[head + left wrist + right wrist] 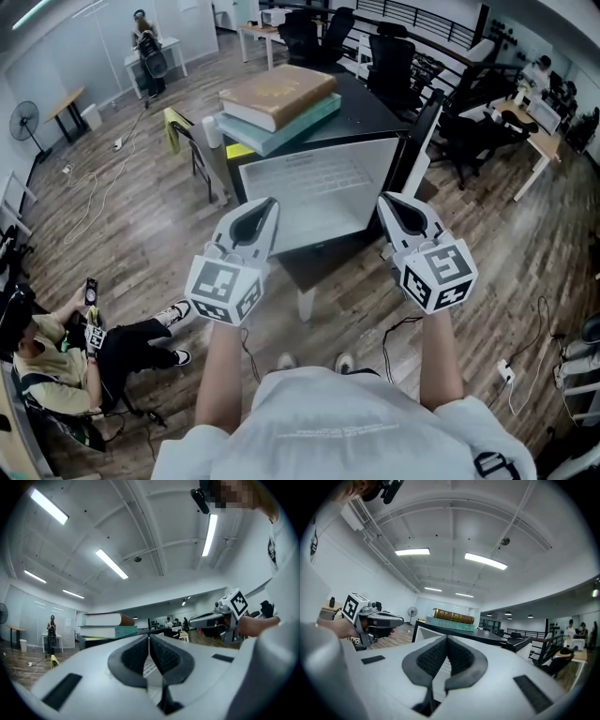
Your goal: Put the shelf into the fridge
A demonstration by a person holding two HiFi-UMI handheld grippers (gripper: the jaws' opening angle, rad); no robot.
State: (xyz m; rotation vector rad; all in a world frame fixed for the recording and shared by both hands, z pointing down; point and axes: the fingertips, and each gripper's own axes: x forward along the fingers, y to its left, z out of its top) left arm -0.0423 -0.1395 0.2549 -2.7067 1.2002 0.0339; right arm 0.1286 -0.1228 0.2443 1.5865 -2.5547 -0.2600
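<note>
Head view: left gripper (262, 206) and right gripper (389, 204) are both clenched, and the white gridded shelf (314, 183) lies just ahead, between the 2 tips, at the fridge (375, 108). Left gripper view: fingers (136, 656) pressed together, shelf grid (149, 668) showing just behind them. Right gripper view: fingers (461, 656) likewise together, shelf (442, 666) just beyond.
</note>
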